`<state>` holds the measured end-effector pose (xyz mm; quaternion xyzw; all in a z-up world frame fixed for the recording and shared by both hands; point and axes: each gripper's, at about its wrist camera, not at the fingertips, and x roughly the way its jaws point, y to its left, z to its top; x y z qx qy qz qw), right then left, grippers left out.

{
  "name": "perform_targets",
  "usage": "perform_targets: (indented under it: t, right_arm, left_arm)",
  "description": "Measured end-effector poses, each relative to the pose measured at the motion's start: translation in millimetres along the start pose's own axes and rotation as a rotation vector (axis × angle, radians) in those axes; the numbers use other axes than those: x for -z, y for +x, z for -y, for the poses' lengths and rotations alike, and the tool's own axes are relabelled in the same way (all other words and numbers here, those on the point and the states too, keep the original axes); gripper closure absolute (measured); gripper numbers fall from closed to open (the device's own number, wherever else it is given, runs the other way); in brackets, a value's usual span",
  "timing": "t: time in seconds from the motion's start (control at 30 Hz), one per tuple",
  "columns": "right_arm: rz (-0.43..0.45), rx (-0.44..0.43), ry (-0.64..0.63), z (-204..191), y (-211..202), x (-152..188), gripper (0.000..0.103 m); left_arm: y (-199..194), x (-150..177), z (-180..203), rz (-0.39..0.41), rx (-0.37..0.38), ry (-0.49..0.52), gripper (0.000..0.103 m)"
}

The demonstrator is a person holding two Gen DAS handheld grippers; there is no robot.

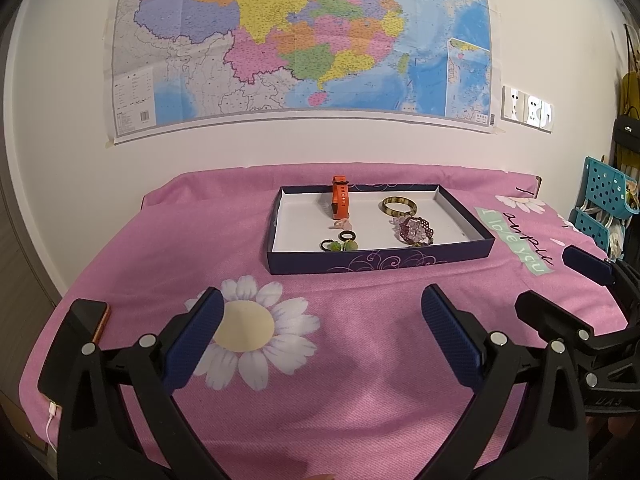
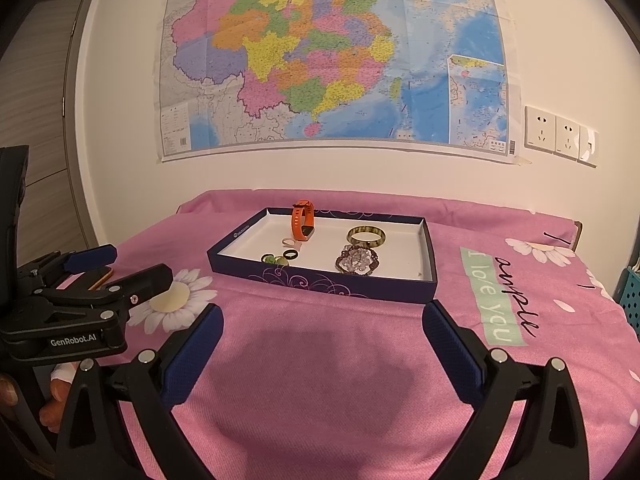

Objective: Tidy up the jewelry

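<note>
A dark blue box lid with a white inside lies on the pink cloth. In it are an upright orange watch band, a green-brown bangle, purple bead bracelets, a black ring, a green bead ring and a small pale pink piece. My left gripper hangs open and empty in front of the lid. My right gripper is beside it, also open and empty.
A phone in an orange case lies at the table's left edge with a white cable. A teal basket rack stands off the right side. A map and wall sockets hang behind. A hand holds the left gripper.
</note>
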<state>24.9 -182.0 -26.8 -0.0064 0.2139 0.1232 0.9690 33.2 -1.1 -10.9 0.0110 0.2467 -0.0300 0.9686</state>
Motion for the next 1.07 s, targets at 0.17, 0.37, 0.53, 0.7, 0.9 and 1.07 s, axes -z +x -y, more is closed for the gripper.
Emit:
perform_targets:
  t: [0.17,0.37,0.53,0.7,0.9,1.07]
  right_arm:
    - [0.005,0.002,0.0,0,0,1,0.007]
    - [0.006,0.0,-0.001,1,0,-1,0.007]
    - [0.006,0.002,-0.003,2,0,-1,0.007]
    - [0.005,0.001,-0.004,1,0,-1,0.007]
    - [-0.019,0.013,-0.026,2,4,1,0.007]
    - [-0.146,0.043,-0.025,39,25,2,0.007]
  left_arm:
    - [0,0,0,0.0,-0.001,0.001,0.006]
    - [0,0,0,-0.001,0.001,0.001,0.006]
    - [0,0,0,-0.002,-0.001,0.001,0.006]
    - [0,-2,0,0.01,-0.003,-0.001,0.006]
    - [2,-3,0,-0.002,0.011,0.003,0.006]
    - [19,-1,-14,-0.063,-0.004,-0.022,0.006]
